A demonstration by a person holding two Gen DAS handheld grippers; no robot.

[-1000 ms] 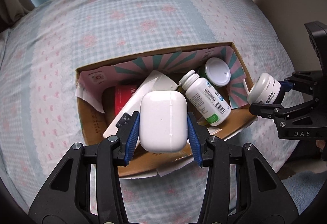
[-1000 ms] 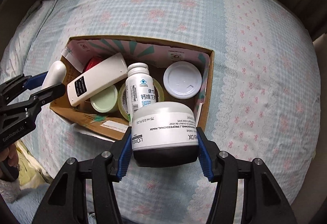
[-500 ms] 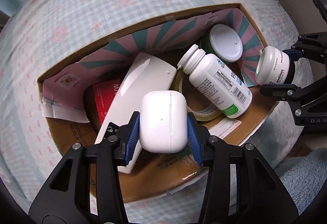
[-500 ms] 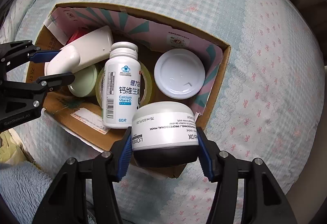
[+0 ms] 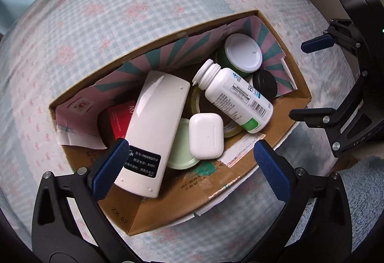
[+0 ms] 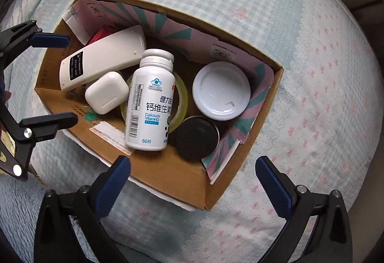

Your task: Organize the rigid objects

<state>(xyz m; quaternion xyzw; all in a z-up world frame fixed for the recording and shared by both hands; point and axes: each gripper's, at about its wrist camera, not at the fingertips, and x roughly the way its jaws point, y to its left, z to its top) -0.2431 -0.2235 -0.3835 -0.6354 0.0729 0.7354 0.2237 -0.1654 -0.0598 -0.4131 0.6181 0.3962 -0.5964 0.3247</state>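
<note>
Both loads have dropped: the white earbud case [image 5: 206, 135] and the black-based cream jar [image 6: 196, 138] now lie inside the cardboard box [image 6: 168, 174]. Left gripper [image 5: 189, 162] and right gripper [image 6: 192, 179] have just sprung wide, holding nothing. No loose items show outside the box.

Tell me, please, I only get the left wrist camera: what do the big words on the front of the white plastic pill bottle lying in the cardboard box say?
Observer: In the right wrist view the white plastic pill bottle reads "Calcium Vitamin D" under larger Chinese characters.
Operator: Is the other grabber holding anything?
Observer: No. The right gripper has just been opening its jaws, and nothing is between them. It hangs over the near wall of the cardboard box.
</note>
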